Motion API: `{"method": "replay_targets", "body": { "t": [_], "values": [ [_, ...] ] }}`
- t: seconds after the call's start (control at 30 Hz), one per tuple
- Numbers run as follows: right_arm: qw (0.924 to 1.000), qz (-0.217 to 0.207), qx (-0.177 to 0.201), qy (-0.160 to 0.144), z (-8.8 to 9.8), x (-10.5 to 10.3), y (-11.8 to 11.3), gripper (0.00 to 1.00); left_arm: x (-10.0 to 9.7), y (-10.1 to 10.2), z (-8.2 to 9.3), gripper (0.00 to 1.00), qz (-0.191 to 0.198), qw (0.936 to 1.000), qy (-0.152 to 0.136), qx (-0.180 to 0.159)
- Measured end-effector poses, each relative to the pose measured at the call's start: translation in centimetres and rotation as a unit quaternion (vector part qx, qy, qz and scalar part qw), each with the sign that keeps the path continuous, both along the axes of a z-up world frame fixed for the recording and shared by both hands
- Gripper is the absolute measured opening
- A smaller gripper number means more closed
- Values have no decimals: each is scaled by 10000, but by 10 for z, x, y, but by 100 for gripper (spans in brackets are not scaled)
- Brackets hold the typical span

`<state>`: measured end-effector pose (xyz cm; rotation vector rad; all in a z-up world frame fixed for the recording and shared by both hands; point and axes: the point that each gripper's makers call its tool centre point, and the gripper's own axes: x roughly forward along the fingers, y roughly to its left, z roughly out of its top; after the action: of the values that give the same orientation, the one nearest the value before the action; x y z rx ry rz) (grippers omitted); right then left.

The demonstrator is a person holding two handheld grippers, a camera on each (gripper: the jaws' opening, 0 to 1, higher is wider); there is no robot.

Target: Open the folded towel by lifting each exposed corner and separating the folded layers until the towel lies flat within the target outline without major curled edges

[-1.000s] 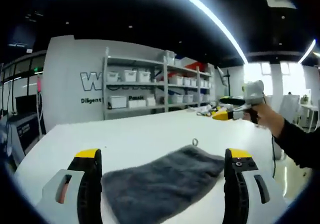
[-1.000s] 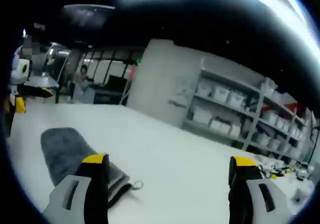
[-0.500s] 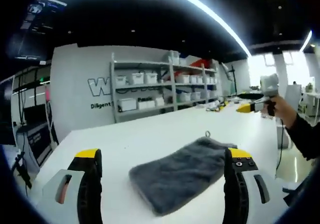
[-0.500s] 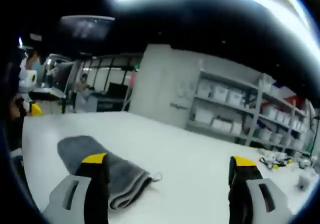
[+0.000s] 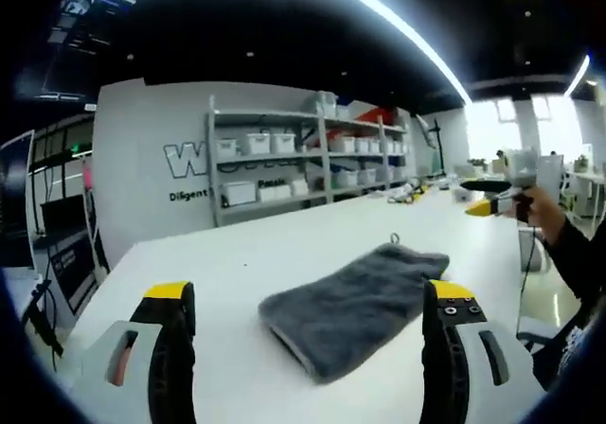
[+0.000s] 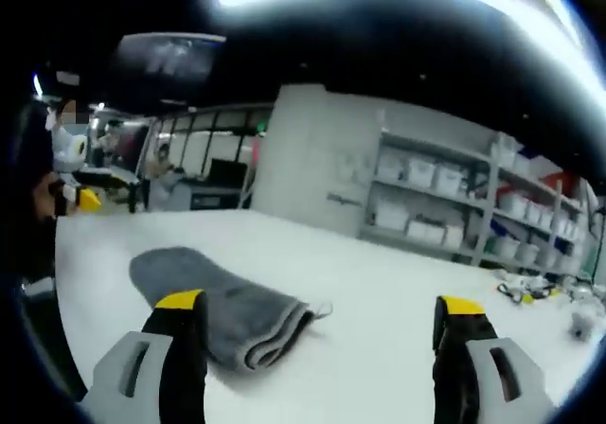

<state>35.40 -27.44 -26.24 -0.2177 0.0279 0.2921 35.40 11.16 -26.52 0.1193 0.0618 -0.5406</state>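
1. Spreading wide and white, the desk (image 5: pixel 284 254) carries the towel; grey shelves (image 5: pixel 303 164) with white bins line the far wall.
2. The folded grey towel (image 5: pixel 355 306) lies on the desk beyond the left gripper (image 5: pixel 308 344), between its wide-open, empty jaws and nearer the right one.
3. Its long axis runs from near left to far right, hanging loop (image 5: pixel 395 238) at the far end.
4. The right gripper (image 6: pixel 317 348) gapes empty too, the towel (image 6: pixel 222 301) at its left jaw.

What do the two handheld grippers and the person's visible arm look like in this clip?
Each gripper has two black jaws with yellow tips on light grey bodies; the left gripper shows an orange slot, and the right gripper matches it. Seen from outside, the right one is whitish with a yellow nose. The person's sleeve is dark.
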Motion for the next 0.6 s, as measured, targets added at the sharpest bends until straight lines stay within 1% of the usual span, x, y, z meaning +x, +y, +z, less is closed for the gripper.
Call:
{"method": "replay_targets", "body": {
  "t": [0.03,0.07,0.1,0.13,0.27,0.37,0.43,0.6],
  "values": [
    [9999,-110,11,-114,3,-6,-4,100,-2,2,-1,99,40,10000,-9,62],
    [9998,-142,9,-118,2,-10,-5,100,-2,4,-1,99,69,9999,-6,86],
    [9998,-158,0,-92,1,-13,-6,100,-3,5,-1,99,92,9999,6,79],
    [9998,-176,-13,81,-4,-19,-7,100,-4,7,0,100,118,9999,21,30],
    [9999,-141,64,65,-6,-37,-6,100,-8,8,1,99,84,9999,56,-36],
    [9997,-172,158,1,-5,-47,-8,100,-11,11,1,97,107,9998,83,-118],
    [9996,-163,207,-123,-3,-53,-9,100,-13,13,-3,96,128,9997,153,-156],
    [9992,-327,210,30,-10,-55,-20,100,-13,19,-13,97,131,9994,298,-103]
  ]
}}
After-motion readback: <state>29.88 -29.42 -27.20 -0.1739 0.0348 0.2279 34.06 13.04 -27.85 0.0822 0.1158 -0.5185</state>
